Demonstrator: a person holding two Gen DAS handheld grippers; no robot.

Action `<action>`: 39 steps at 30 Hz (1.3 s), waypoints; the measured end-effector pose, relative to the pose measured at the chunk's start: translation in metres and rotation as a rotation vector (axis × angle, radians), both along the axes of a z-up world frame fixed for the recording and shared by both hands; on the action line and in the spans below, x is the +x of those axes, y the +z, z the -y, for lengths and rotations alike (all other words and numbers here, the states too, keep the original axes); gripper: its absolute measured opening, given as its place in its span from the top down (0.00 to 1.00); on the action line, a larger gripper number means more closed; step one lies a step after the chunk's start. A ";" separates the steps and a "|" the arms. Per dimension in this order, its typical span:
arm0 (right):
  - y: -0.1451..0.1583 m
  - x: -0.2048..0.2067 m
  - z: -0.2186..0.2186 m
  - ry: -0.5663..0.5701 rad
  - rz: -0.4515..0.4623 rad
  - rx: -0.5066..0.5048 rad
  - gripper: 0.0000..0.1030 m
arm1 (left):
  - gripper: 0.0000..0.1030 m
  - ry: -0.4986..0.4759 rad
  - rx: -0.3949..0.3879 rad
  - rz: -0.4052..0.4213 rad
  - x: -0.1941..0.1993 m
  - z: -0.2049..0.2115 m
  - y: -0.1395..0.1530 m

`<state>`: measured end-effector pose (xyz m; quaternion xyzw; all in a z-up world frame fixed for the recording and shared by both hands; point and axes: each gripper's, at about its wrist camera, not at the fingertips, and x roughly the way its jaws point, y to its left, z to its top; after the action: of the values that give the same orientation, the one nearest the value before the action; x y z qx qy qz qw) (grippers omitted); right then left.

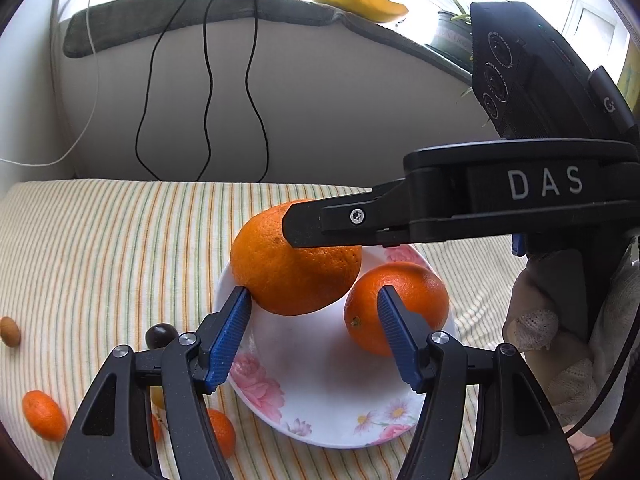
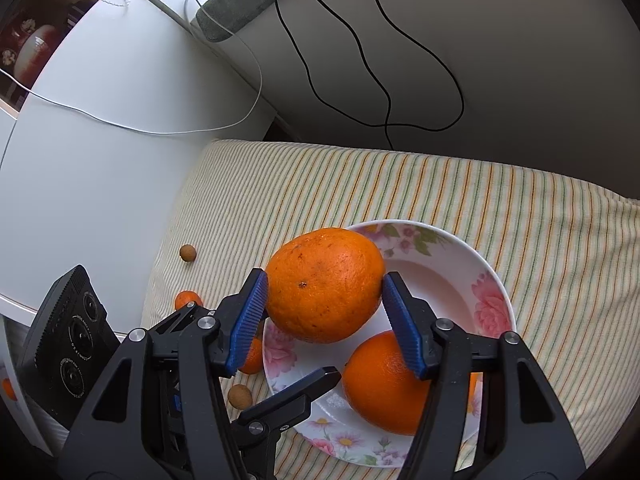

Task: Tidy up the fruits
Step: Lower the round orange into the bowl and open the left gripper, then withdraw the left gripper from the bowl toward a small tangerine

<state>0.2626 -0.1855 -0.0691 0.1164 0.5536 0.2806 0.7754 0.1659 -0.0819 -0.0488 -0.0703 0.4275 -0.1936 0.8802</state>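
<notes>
On the striped cream cloth (image 2: 460,184) sits a white shallow plate with pink flower prints (image 2: 490,280), and both tongs are working right over it. Up front in the right wrist view, the right gripper (image 2: 324,292) is clenched on the big, slightly oval orange (image 2: 324,284), its blue ribbed pads pressed against the fruit's left and right flanks, the fruit over the plate's far-left part; whether its underside touches the plate cannot be told. Just near of it, a second round orange (image 2: 380,384) rests on the plate. From the left wrist view, the left gripper (image 1: 314,312) hangs with its jaws spread, nothing between the pads; its left pad sits just beside the big orange's lower edge, and its right pad stands in front of the second orange. To the left on the cloth lie the little ones: a small orange kumquat (image 1: 43,415), a dark round cherry-like fruit (image 1: 160,334), and a tan, nut-like ball (image 1: 10,331) further left. A gloved hand (image 1: 560,344) grips the right tool's handle at the right edge.
</notes>
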 end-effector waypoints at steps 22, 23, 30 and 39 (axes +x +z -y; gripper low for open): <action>0.016 -0.020 0.006 -0.013 0.042 0.003 0.39 | 0.38 0.024 -0.002 0.045 -0.032 -0.019 0.017; 0.017 -0.022 0.006 -0.013 0.047 0.004 0.39 | 0.38 0.028 -0.002 0.048 -0.033 -0.020 0.018; 0.025 -0.035 0.001 -0.007 0.074 0.018 0.29 | 0.38 0.045 0.006 0.075 -0.051 -0.031 0.024; 0.029 -0.055 -0.013 0.007 0.121 0.002 0.23 | 0.36 0.090 0.022 0.100 -0.070 -0.056 0.028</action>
<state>0.2078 -0.1724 -0.0402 0.0981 0.5056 0.2904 0.8065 0.0962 -0.0258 -0.0212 -0.0702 0.3815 -0.1523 0.9091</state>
